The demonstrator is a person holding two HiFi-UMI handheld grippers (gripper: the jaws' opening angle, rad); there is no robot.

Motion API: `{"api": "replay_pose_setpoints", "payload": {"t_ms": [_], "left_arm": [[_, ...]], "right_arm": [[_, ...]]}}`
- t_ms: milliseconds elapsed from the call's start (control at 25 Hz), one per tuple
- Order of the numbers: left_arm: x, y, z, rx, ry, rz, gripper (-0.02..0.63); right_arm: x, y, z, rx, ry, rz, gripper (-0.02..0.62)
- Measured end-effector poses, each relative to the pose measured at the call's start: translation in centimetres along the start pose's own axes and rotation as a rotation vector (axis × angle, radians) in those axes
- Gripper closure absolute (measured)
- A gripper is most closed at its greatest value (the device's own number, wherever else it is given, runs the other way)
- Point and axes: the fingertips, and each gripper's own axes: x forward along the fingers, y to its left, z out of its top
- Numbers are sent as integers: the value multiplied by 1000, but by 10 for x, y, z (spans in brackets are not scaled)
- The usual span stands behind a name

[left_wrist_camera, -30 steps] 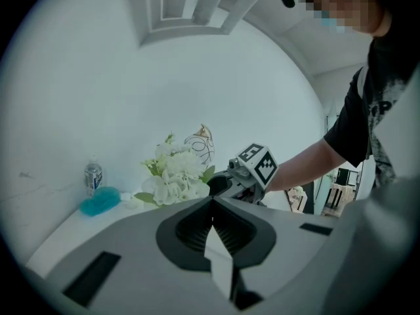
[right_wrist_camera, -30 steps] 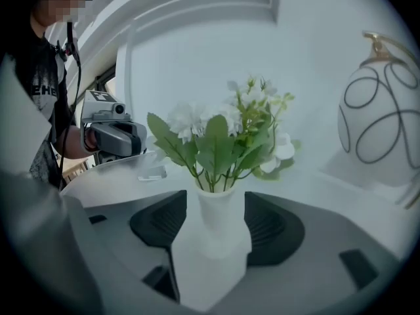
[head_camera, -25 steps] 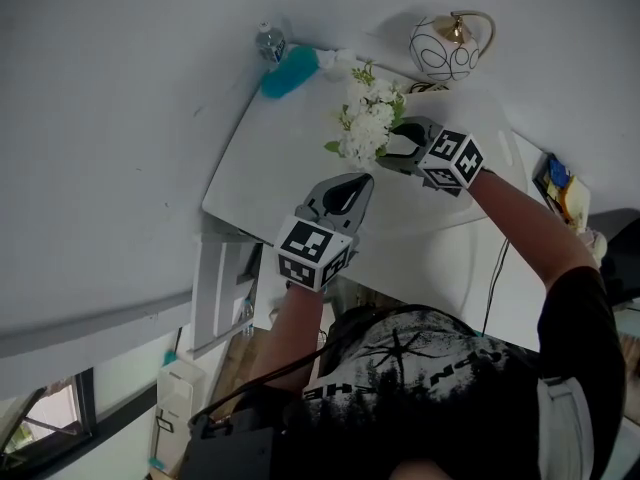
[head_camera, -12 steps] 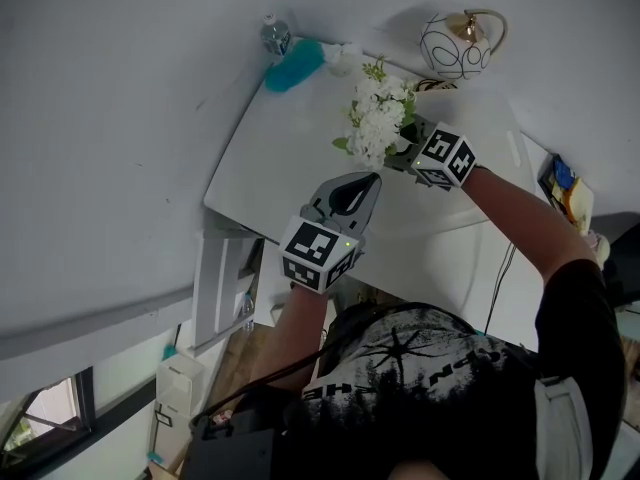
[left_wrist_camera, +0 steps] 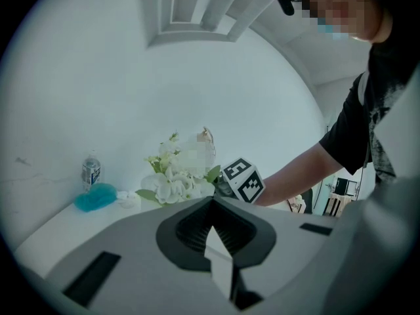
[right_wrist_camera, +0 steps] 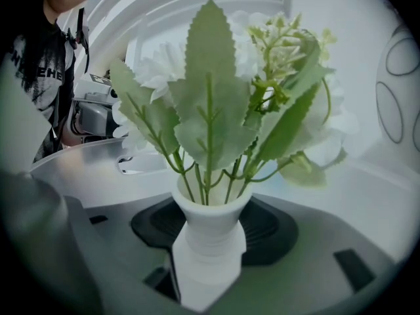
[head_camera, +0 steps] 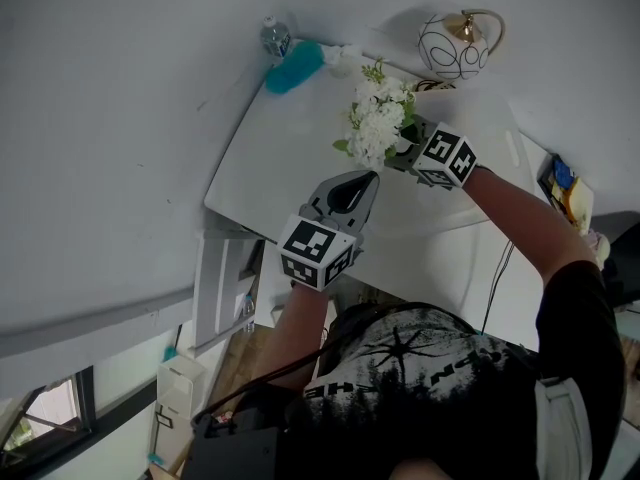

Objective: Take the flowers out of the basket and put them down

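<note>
White flowers (head_camera: pixel 378 123) with green leaves stand upright in a small white vase (right_wrist_camera: pixel 209 235) on the white table (head_camera: pixel 290 178). My right gripper (head_camera: pixel 405 150) reaches in from the right at the vase. Its jaws are closing with the vase's neck between them, and a gap still shows on each side. The leaves (right_wrist_camera: pixel 216 104) fill the right gripper view. My left gripper (head_camera: pixel 366 178) hovers nearer to me, shut and empty, its tips just short of the flowers (left_wrist_camera: pixel 174 179). A round white basket (head_camera: pixel 455 46) with black loops and a gold handle stands behind the flowers.
A teal fluffy object (head_camera: pixel 293 66) and a small water bottle (head_camera: pixel 272 36) lie at the table's far left corner by the wall. The table's left edge (head_camera: pixel 225 183) drops off to a white shelf unit. A person's arm and the right gripper's marker cube (left_wrist_camera: pixel 243 180) show in the left gripper view.
The right gripper has moved in closer round the base of the flowers. The left gripper has barely shifted.
</note>
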Motion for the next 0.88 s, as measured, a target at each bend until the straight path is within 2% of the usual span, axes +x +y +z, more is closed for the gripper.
{"api": "replay_pose_setpoints", "payload": {"t_ms": [480,880], "left_arm": [[-9,-3,8,7,-20,33,595],[-13,-32,27,81,-32,18,595]], "right_arm": [[-31,3,19,22,0,-21,342],[-89,2,54,68,-42,-123,342]]}}
